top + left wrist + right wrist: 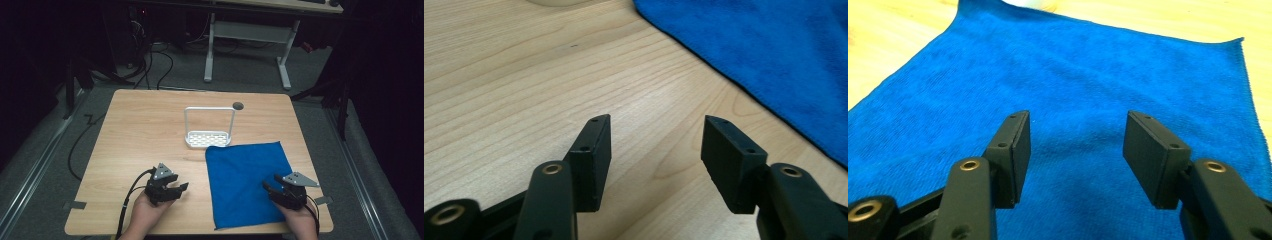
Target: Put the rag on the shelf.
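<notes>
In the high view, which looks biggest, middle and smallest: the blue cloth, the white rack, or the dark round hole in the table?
1. Blue cloth, the largest.
2. White rack, farther from the camera, yet plainly smaller.
3. Dark round hole, the smallest.

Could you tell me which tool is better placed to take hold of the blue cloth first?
The right tool: it is already over the blue cloth, jaws open with fabric beneath them. The left tool, also open, is over bare wooden table beside the cloth's edge.
</notes>
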{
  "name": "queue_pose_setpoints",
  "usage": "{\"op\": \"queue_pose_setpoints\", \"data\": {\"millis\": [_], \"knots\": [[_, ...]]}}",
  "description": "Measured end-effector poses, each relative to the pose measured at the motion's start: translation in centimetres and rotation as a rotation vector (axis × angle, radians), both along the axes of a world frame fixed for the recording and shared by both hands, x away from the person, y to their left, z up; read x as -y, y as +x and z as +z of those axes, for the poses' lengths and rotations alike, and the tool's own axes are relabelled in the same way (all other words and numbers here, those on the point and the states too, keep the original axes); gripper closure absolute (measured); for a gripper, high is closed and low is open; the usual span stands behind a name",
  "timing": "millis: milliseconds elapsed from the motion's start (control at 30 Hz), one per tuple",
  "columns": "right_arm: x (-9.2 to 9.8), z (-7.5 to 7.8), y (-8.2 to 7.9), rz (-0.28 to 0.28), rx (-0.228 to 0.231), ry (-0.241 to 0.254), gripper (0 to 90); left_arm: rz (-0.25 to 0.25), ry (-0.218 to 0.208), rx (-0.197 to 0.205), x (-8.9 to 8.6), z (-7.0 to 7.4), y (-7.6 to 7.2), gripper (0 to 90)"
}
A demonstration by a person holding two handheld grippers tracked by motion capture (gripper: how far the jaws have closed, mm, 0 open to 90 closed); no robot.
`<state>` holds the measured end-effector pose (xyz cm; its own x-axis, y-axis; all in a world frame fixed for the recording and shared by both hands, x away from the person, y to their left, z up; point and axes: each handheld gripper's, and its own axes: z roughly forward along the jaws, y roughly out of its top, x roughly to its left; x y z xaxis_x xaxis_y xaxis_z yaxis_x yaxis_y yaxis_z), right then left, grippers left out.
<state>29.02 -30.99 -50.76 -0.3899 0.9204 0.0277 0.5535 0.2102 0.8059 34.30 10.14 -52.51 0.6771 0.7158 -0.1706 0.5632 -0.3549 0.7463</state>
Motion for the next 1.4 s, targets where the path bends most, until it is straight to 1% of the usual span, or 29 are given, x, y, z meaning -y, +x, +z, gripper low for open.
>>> {"op": "queue_pose_setpoints", "data": {"millis": [100, 167, 367, 400, 433, 533, 567, 600, 633, 667, 700, 733, 767, 800, 833, 867, 900, 933, 967, 1000, 1033, 1067, 1100, 1133, 1233, 1267, 1300, 1367, 1400], "knots": [[0.3, -0.2, 0.1, -0.009, -0.004, 0.005, 44.1, -0.003, 0.018, 0.001, 0.1, -0.2, 0.1, 45.3], [0.8, -0.4, 0.2, -0.012, -0.006, 0.006, 44.0, 0.002, 0.013, 0.002, 0.3, -0.2, 0.1, 45.0], [1.4, -0.3, 0.3, -0.020, 0.006, 0.004, 43.4, 0.000, 0.024, 0.027, 0.9, -0.1, -0.1, 44.0], [1.5, -0.3, 0.2, -0.018, 0.011, 0.001, 43.5, -0.002, 0.035, 0.037, 1.1, -0.1, -0.1, 43.6], [1.5, -0.3, 0.2, -0.018, 0.011, 0.001, 43.5, -0.002, 0.035, 0.037, 1.1, -0.1, -0.1, 43.5], [1.6, -0.3, 0.3, -0.018, 0.010, -0.013, 43.8, -0.011, 0.016, 0.045, 1.6, 0.0, -0.4, 43.7], [1.8, -0.2, 0.3, -0.024, 0.010, -0.017, 44.5, -0.023, 0.004, 0.048, 2.0, 0.2, -0.5, 45.8], [1.8, -0.2, 0.3, -0.026, 0.013, -0.021, 44.7, -0.023, 0.004, 0.048, 2.0, 0.2, -0.5, 47.0], [2.0, -0.2, 0.4, -0.027, 0.018, -0.027, 45.0, -0.043, -0.007, 0.053, 2.6, 0.3, -0.6, 48.6], [2.0, -0.2, 0.4, -0.027, 0.018, -0.027, 45.0, -0.043, -0.007, 0.053, 2.6, 0.3, -0.6, 49.4], [2.2, -0.1, 0.4, -0.028, 0.022, -0.031, 47.9, -0.069, -0.018, 0.051, 3.5, 0.4, -0.8, 52.9], [2.2, -0.1, 0.4, -0.028, 0.022, -0.031, 47.9, -0.069, -0.018, 0.051, 3.5, 0.4, -0.8, 54.4], [2.3, -0.1, 0.4, -0.026, 0.023, -0.033, 48.7, -0.090, -0.016, 0.052, 4.3, 0.5, -1.0, 54.4], [2.4, -0.1, 0.3, -0.024, 0.027, -0.041, 49.9, -0.099, -0.023, 0.049, 4.7, 0.5, -1.1, 58.0], [2.4, -0.1, 0.3, -0.025, 0.025, -0.034, 51.1, -0.119, -0.030, 0.044, 5.5, 0.6, -1.2, 60.0], [2.5, -0.2, 0.3, -0.022, 0.023, -0.030, 52.6, -0.132, -0.030, 0.044, 5.9, 0.6, -1.3, 64.0], [2.6, -0.2, 0.3, -0.021, 0.022, -0.034, 54.6, -0.168, -0.027, 0.045, 7.3, 0.6, -1.4, 69.7], [2.6, -0.2, 0.3, -0.021, 0.022, -0.034, 54.6, -0.168, -0.027, 0.045, 7.3, 0.6, -1.4, 72.4], [2.8, -0.2, 0.3, -0.026, 0.014, -0.030, 61.4, -0.190, -0.008, 0.056, 8.4, 0.5, -1.6, 76.9], [2.9, -0.2, 0.4, -0.025, 0.022, -0.038, 65.6, -0.199, 0.001, 0.061, 9.0, 0.5, -1.6, 78.6], [3.0, -0.1, 0.3, -0.026, 0.031, -0.046, 70.4, -0.204, -0.003, 0.063, 9.5, 0.4, -1.6, 81.0], [3.0, -0.1, 0.3, -0.026, 0.031, -0.046, 70.4, -0.204, -0.003, 0.063, 9.5, 0.4, -1.6, 84.4], [3.6, 0.0, 0.4, -0.023, 0.026, -0.050, 87.2, -0.224, 0.013, 0.059, 10.5, 0.3, -1.6, 86.1], [3.8, 0.0, 0.4, -0.024, 0.023, -0.049, 90.0, -0.236, 0.033, 0.064, 10.9, 0.2, -1.7, 87.0], [4.9, 0.0, 0.7, -0.051, 0.006, -0.055, 90.0, -0.259, 0.045, 0.055, 11.6, -0.1, -1.8, 87.8], [4.9, 0.0, 0.7, -0.051, 0.006, -0.055, 90.0, -0.259, 0.045, 0.055, 11.6, -0.1, -1.8, 87.8], [5.4, -0.3, 1.0, -0.071, -0.006, -0.078, 90.0, -0.269, 0.072, 0.056, 11.8, -0.4, -1.9, 87.8], [5.5, -0.4, 1.1, -0.078, -0.013, -0.085, 90.0, -0.269, 0.070, 0.056, 11.8, -0.4, -1.9, 87.7], [5.9, -0.8, 1.3, -0.102, -0.029, -0.100, 90.0, -0.273, 0.070, 0.049, 11.7, -0.4, -1.8, 87.8]]}}
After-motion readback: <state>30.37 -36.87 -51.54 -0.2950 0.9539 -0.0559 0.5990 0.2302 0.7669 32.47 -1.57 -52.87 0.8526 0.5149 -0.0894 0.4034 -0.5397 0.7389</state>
